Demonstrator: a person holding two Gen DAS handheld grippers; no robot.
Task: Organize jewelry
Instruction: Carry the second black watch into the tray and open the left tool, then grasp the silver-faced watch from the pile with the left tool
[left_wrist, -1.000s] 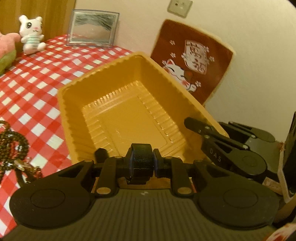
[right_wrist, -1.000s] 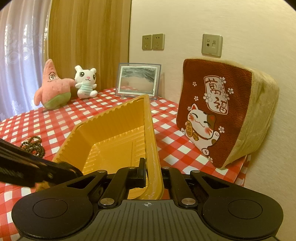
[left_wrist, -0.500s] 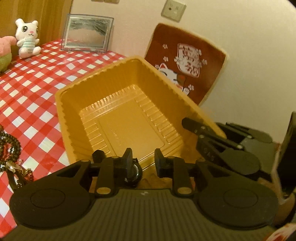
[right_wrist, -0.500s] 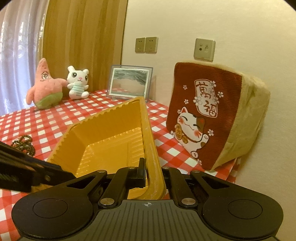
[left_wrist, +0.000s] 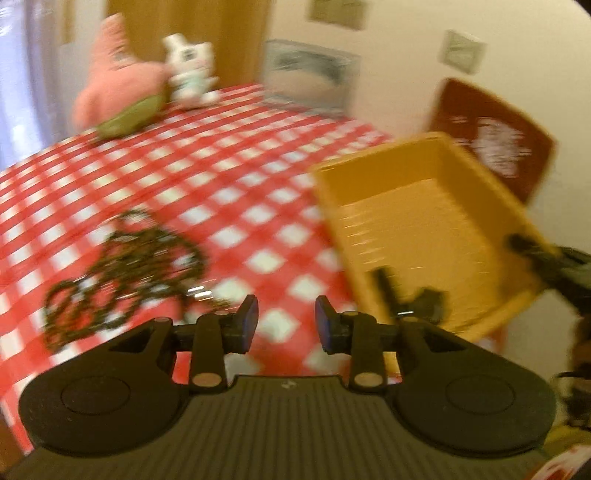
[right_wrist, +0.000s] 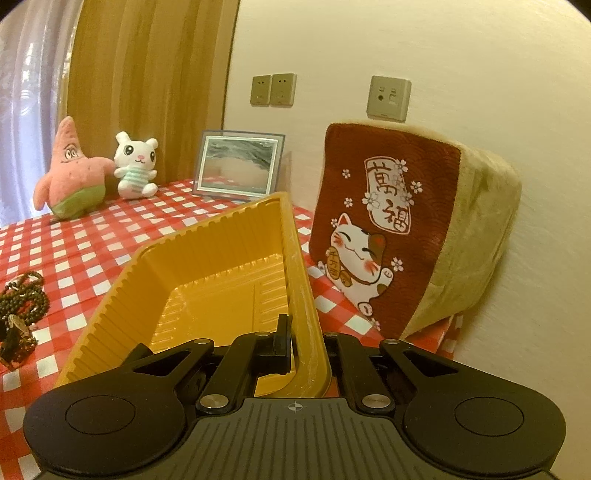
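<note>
A yellow plastic tray sits tilted on the red checked tablecloth; my right gripper is shut on its near right rim. In the blurred left wrist view the tray is at the right, with a small dark item lying in its near corner. A tangle of dark bead necklaces lies on the cloth ahead and left of my left gripper, which is open and empty. The beads also show at the left edge of the right wrist view.
A pink starfish plush, a white bunny plush and a framed picture stand at the back. A red lucky-cat cushion leans on the wall right of the tray. The right gripper's arm shows at the tray's corner.
My left gripper opened, let go of the small dark item into the tray, and swung left toward the bead necklaces. The right gripper kept its hold on the tray rim.
</note>
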